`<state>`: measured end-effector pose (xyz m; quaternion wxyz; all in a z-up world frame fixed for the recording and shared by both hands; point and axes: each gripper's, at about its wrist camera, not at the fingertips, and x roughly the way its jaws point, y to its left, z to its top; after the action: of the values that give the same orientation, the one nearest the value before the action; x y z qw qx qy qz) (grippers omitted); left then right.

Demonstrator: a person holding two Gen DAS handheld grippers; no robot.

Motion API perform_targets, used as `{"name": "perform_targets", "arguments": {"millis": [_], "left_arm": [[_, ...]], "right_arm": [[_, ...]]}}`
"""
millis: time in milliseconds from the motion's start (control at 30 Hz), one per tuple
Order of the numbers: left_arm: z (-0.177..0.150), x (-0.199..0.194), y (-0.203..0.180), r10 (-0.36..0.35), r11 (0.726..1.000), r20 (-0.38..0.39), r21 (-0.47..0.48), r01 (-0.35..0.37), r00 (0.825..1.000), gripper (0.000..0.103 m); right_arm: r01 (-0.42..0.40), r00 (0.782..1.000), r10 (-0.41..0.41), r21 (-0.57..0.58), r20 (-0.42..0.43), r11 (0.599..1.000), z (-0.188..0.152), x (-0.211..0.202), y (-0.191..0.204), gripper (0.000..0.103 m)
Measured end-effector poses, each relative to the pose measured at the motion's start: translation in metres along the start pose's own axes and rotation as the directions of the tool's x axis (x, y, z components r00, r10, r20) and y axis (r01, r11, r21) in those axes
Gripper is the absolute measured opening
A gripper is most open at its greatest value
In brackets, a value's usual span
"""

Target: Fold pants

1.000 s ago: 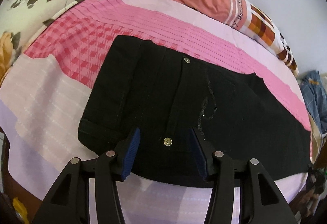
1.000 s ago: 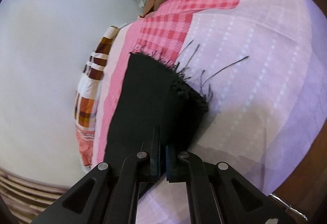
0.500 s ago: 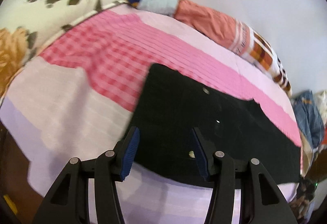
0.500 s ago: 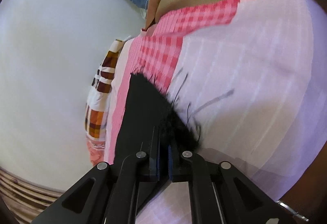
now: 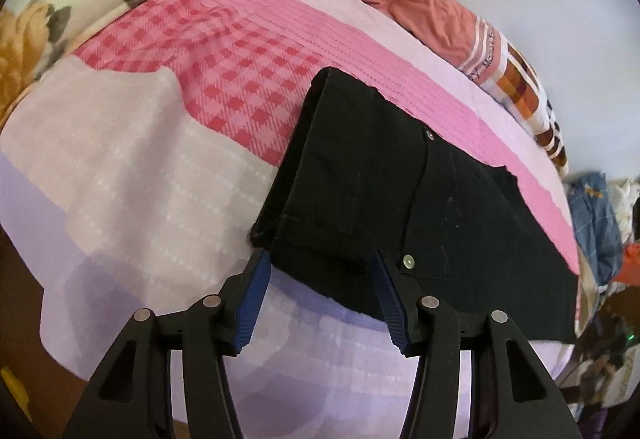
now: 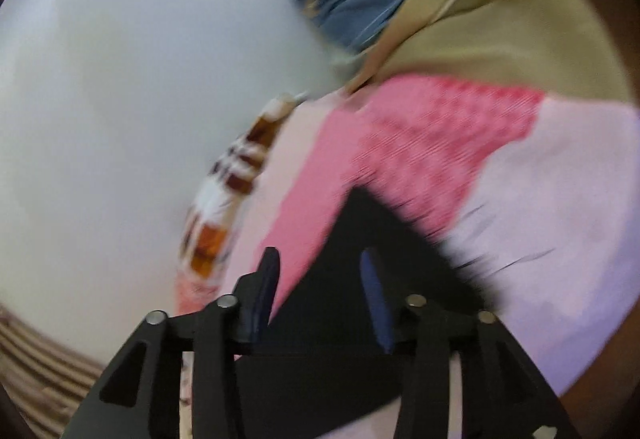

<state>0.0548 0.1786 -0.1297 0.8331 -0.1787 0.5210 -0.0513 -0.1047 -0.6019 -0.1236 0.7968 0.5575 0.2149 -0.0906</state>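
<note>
While black pants (image 5: 400,207) lie flat on bedspread (image 5: 132,179), left gripper (image 5: 320,275) hangs spread at waistband corner; right gripper (image 6: 320,279) opening above frayed hem, nothing pinched.

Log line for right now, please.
pants: flat on bed | left gripper: open at waistband corner | right gripper: opening over frayed hem
</note>
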Motion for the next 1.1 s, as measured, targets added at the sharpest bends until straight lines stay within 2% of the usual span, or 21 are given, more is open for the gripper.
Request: {"name": "perform_targets", "arguments": {"millis": [133,167,367,433,500,533,600,700,733,767,833,900,967,1033,1067,1100], "left_arm": [[0.011,0.002,0.001,0.033,0.999,0.035,0.009,-0.034,0.999,0.024],[0.014,0.001,-0.002,0.044,0.998,0.049,0.031,-0.046,0.998,0.022],[0.024,-0.001,-0.016,0.066,0.992,0.125,0.097,-0.078,0.990,0.019],[0.023,-0.001,-0.016,0.091,0.987,0.166,0.119,-0.112,0.982,0.019],[0.021,0.009,-0.011,0.110,0.985,0.132,0.118,-0.126,0.985,0.019],[0.017,0.014,-0.003,0.104,0.990,0.105,0.082,-0.113,0.989,0.020],[0.014,0.016,0.002,0.105,0.991,0.104,0.072,-0.113,0.989,0.022],[0.012,0.021,0.002,0.141,0.984,0.109,0.092,-0.152,0.984,0.024],[0.012,0.021,0.004,0.134,0.987,0.114,0.077,-0.143,0.984,0.025],[0.012,0.020,0.005,0.122,0.990,0.115,0.062,-0.130,0.986,0.025],[0.011,0.020,0.008,0.109,0.992,0.119,0.047,-0.116,0.987,0.025],[0.009,0.020,0.009,0.098,0.994,0.126,0.038,-0.103,0.987,0.025],[0.009,0.020,0.011,0.091,0.995,0.126,0.032,-0.095,0.988,0.025],[0.009,0.019,0.010,0.086,0.995,0.129,0.034,-0.091,0.988,0.025],[0.009,0.019,0.011,0.084,0.996,0.129,0.033,-0.089,0.988,0.025],[0.009,0.019,0.011,0.083,0.996,0.129,0.031,-0.088,0.988,0.025]], "right_arm": [[-0.062,0.991,0.055,-0.055,-0.119,0.997,-0.031,0.038,0.035,0.042],[-0.077,0.987,0.066,-0.069,-0.147,0.995,-0.040,0.048,0.045,0.042],[-0.181,0.948,0.146,-0.101,-0.282,0.978,-0.085,0.085,0.085,0.042],[-0.205,0.933,0.158,-0.117,-0.324,0.972,-0.099,0.094,0.093,0.044],[-0.219,0.915,0.164,-0.113,-0.368,0.969,-0.111,0.103,0.097,0.046],[-0.227,0.907,0.170,-0.108,-0.387,0.968,-0.116,0.109,0.098,0.046],[-0.238,0.893,0.172,-0.112,-0.415,0.965,-0.123,0.118,0.101,0.046],[-0.276,0.852,0.177,-0.136,-0.493,0.952,-0.138,0.146,0.119,0.046],[-0.302,0.830,0.165,-0.180,-0.533,0.936,-0.146,0.158,0.131,0.046],[-0.315,0.819,0.141,-0.232,-0.556,0.920,-0.153,0.165,0.141,0.046],[-0.345,0.792,0.039,-0.394,-0.610,0.852,-0.176,0.189,0.172,0.046],[-0.402,0.755,-0.008,-0.473,-0.655,0.784,-0.196,0.210,0.194,0.046],[-0.412,0.757,-0.090,-0.580,-0.647,0.703,-0.214,0.231,0.214,0.046],[-0.436,0.755,-0.136,-0.647,-0.641,0.626,-0.229,0.249,0.230,0.046],[-0.433,0.765,-0.164,-0.686,-0.623,0.585,-0.235,0.258,0.238,0.046],[-0.446,0.764,-0.181,-0.710,-0.619,0.546,-0.239,0.269,0.246,0.046]]}}
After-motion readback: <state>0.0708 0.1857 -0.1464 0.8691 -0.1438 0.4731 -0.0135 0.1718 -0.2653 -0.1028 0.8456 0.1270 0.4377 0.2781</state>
